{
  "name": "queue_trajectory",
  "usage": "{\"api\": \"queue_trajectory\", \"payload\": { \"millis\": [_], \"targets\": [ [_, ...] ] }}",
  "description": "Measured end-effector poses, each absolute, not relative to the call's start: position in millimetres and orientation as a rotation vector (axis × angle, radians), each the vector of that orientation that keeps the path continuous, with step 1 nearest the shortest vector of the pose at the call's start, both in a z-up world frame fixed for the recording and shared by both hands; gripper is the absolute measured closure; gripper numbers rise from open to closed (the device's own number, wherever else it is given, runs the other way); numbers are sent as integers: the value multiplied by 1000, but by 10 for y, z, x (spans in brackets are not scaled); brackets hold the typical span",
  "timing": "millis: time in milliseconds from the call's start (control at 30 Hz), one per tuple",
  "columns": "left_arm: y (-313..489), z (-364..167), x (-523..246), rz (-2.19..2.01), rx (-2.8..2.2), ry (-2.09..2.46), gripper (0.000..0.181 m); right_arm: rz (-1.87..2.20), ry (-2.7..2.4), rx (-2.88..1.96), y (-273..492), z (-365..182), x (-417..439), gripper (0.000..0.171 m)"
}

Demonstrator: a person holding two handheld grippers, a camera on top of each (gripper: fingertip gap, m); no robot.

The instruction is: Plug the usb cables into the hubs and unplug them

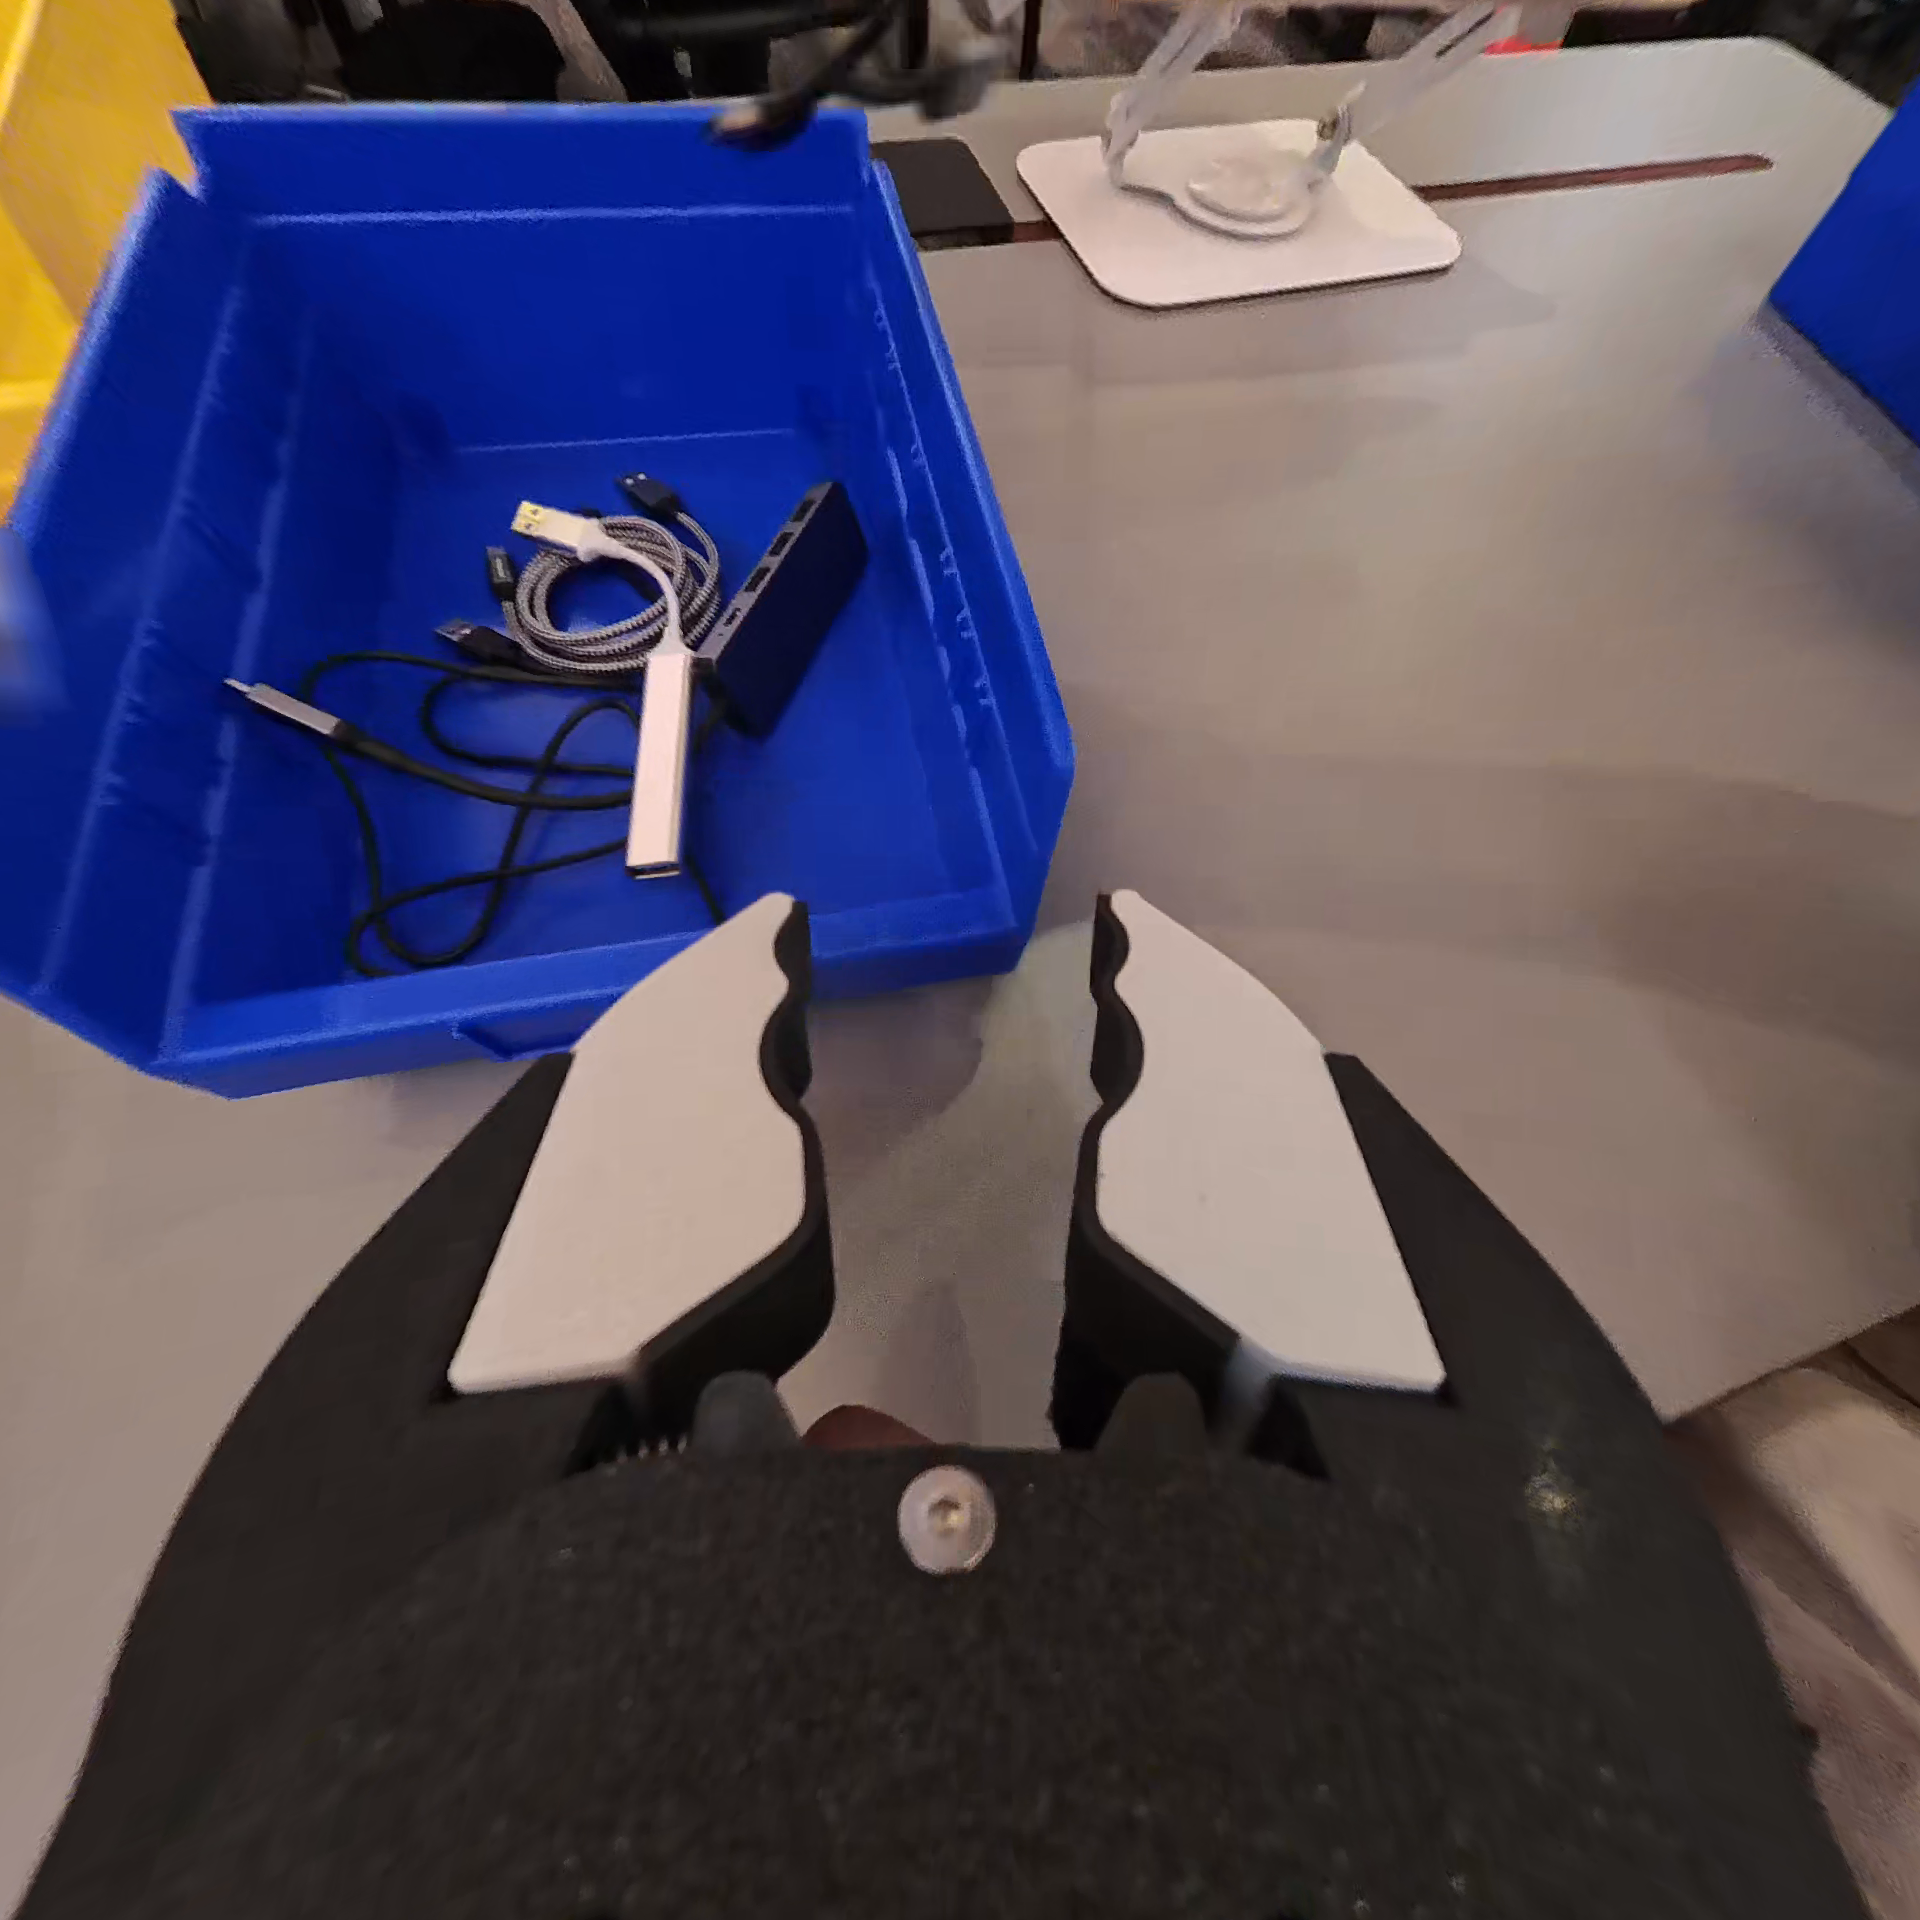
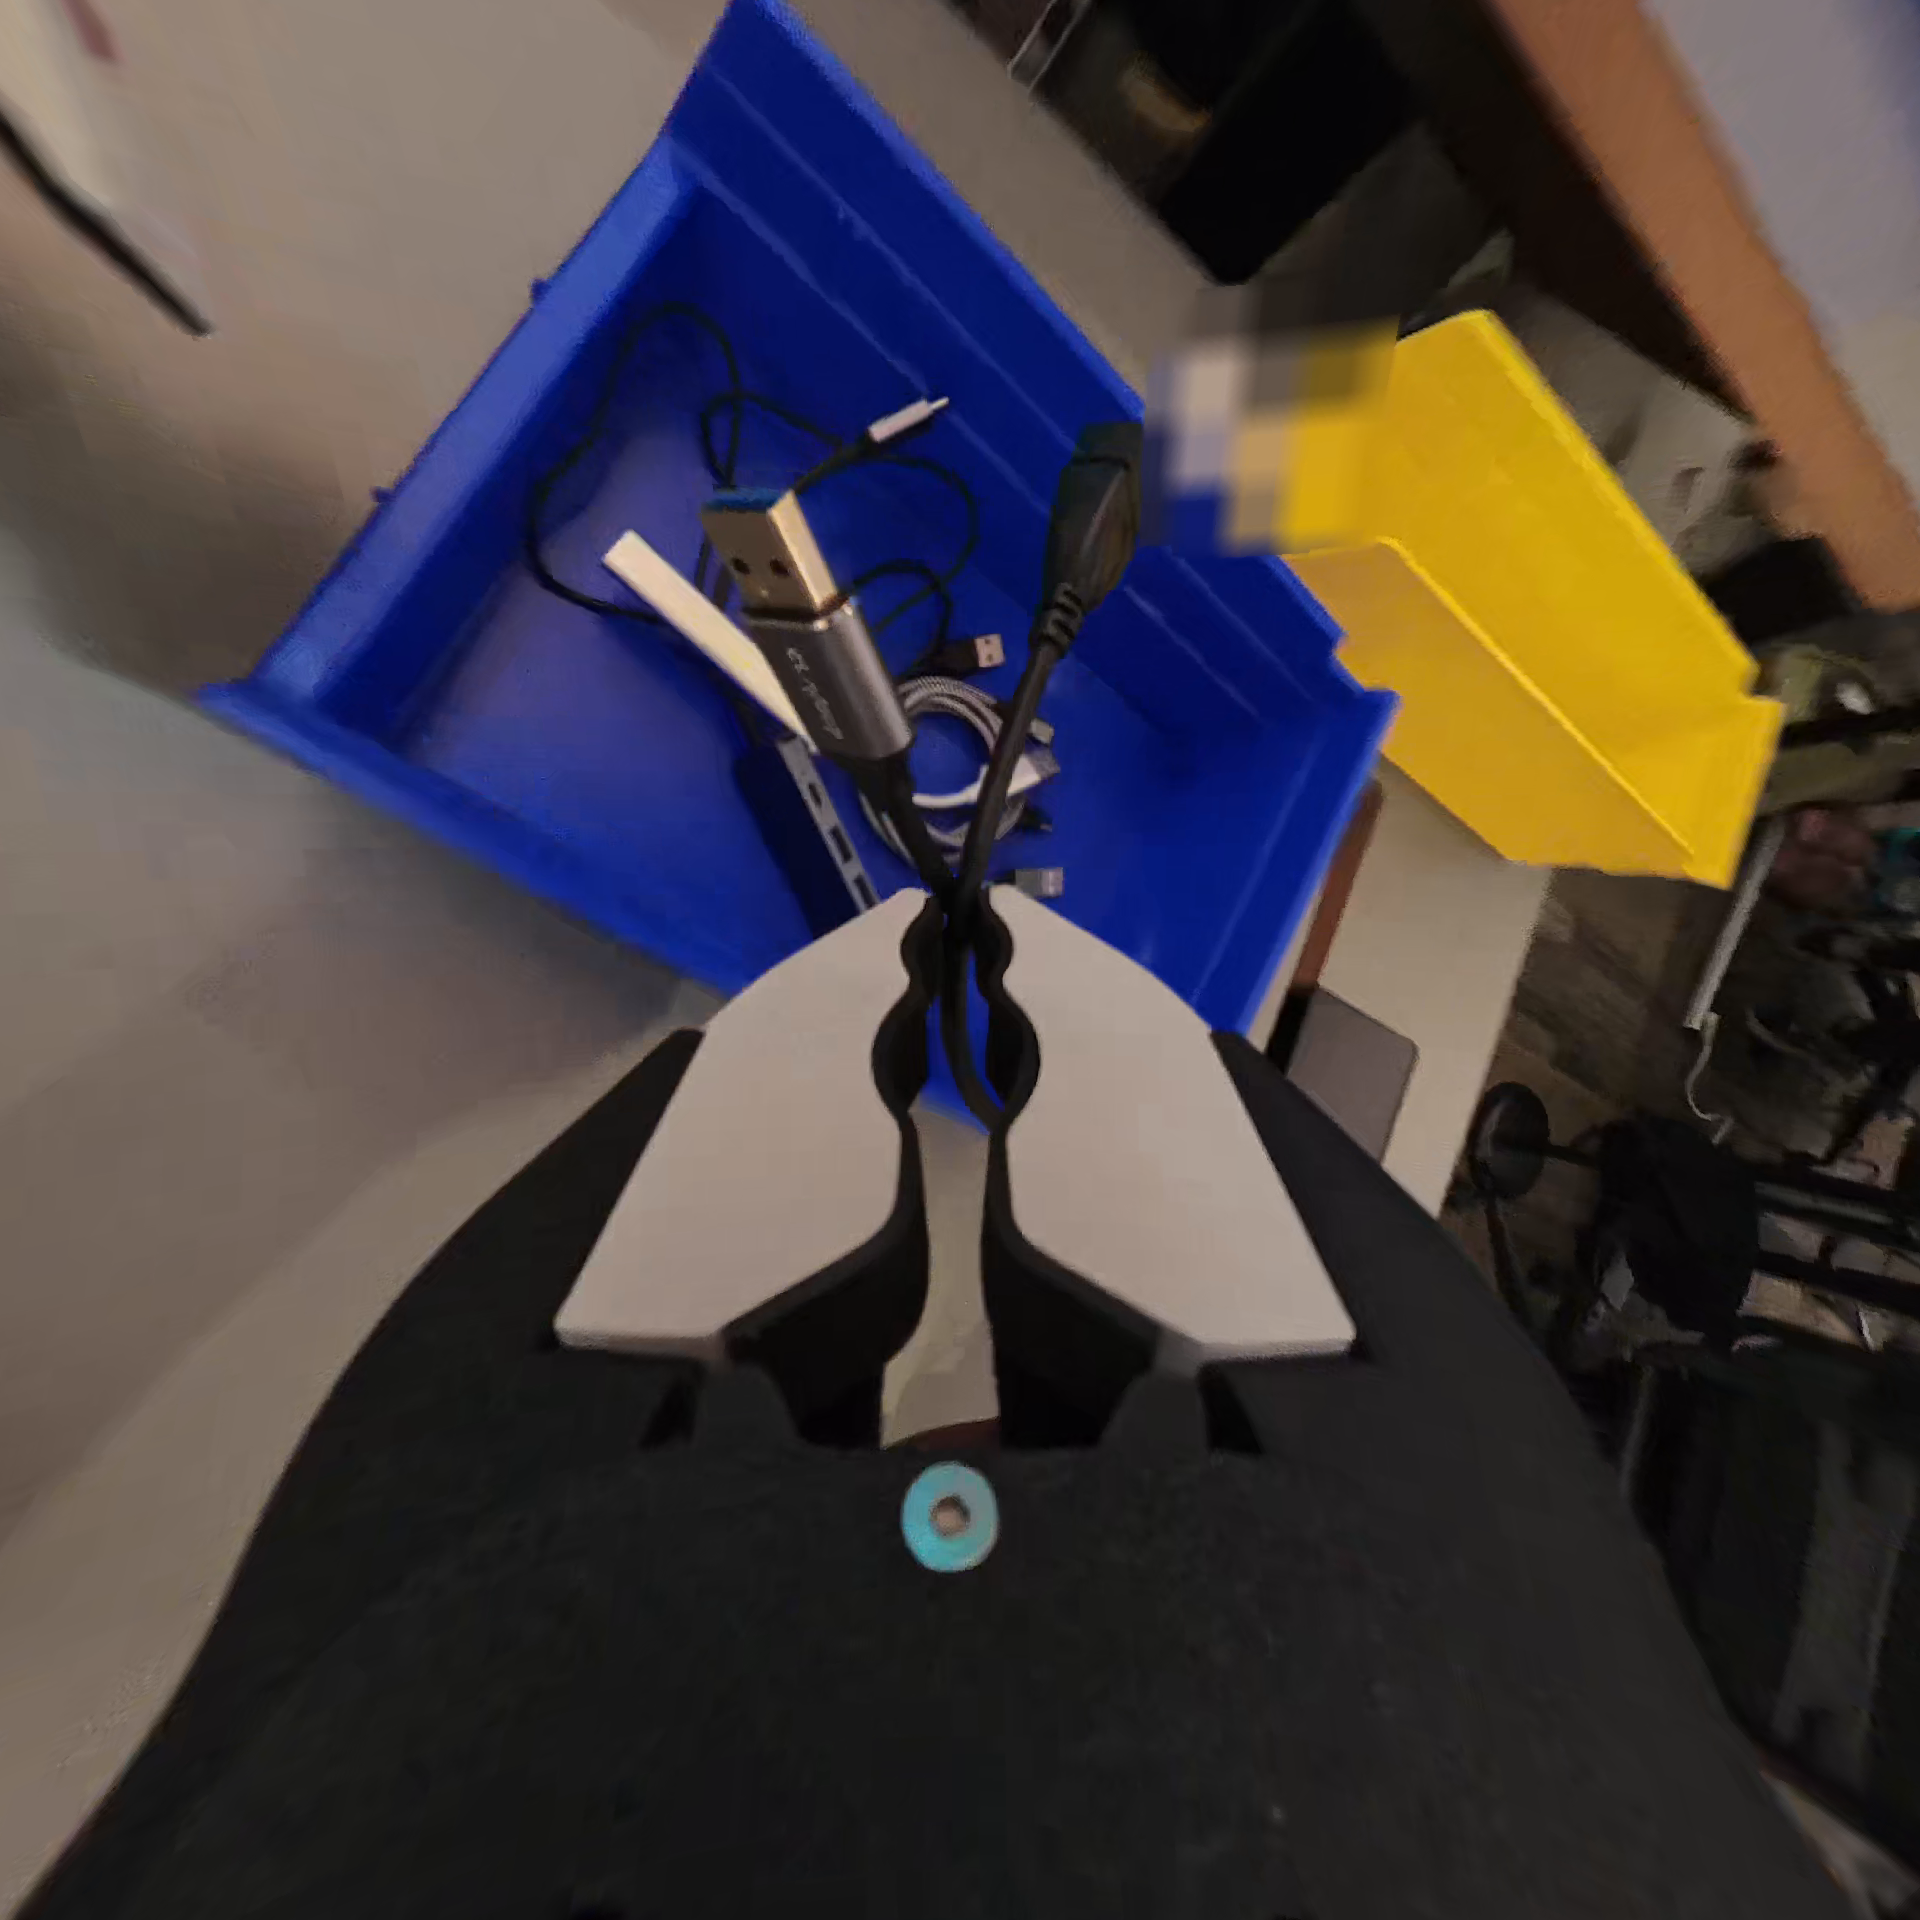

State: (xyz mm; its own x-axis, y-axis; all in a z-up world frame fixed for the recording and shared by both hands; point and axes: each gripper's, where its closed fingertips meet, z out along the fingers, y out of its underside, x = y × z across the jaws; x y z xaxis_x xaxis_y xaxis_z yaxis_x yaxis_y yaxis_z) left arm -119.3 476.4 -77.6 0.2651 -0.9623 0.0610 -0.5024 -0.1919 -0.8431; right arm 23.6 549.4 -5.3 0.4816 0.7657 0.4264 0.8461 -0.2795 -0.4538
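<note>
A thin black USB cable [image 2: 971, 831] is pinched, doubled over, between the closed fingers of the right gripper [image 2: 958, 920], its grey metal plug [image 2: 800, 613] and black socket end [image 2: 1096, 509] held up above a blue plastic bin [image 2: 582, 717]. The left gripper [image 1: 943, 914] is spread wide and empty over the grey table [image 1: 1403, 675], just beside that bin [image 1: 312, 343]. Inside the bin are seen a slim silver hub [image 1: 660, 769], a dark blue hub [image 1: 795, 603] and coiled cables [image 1: 613, 603].
</note>
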Motion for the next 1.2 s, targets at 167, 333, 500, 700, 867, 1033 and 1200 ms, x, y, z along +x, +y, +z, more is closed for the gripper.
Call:
{"api": "queue_trajectory", "payload": {
  "millis": [167, 333, 500, 700, 867, 1033, 1200],
  "targets": [
    [4681, -1001, -845, -838, -1785, 1396, 129, -156, -1591, -2285, 6079, -836, -44, 165],
    [4509, -1238, -451, -866, -1784, 1467, 119, -59, -1651, -2411, 6168, -1234, -216, 165],
    [4368, -1263, -245, -840, -1726, 1531, 114, -79, -1506, -2377, 6110, -1162, -132, 157],
    [4199, -1234, -119, -923, -1760, 1551, 104, -98, -957, -2104, 4997, -32, 366, 138],
    [4311, -1099, -293, -847, -1772, 1465, 114, -541, 126, -1943, 2558, 286, 1892, 133],
    [4612, -1111, -546, -705, -1848, 1255, 117, -728, 812, -1858, 380, -567, 2328, 128],
    [5335, -1132, -935, -411, -1929, 1069, 121, -511, 841, -1957, 479, -1191, 2299, 122]
  ]
}}
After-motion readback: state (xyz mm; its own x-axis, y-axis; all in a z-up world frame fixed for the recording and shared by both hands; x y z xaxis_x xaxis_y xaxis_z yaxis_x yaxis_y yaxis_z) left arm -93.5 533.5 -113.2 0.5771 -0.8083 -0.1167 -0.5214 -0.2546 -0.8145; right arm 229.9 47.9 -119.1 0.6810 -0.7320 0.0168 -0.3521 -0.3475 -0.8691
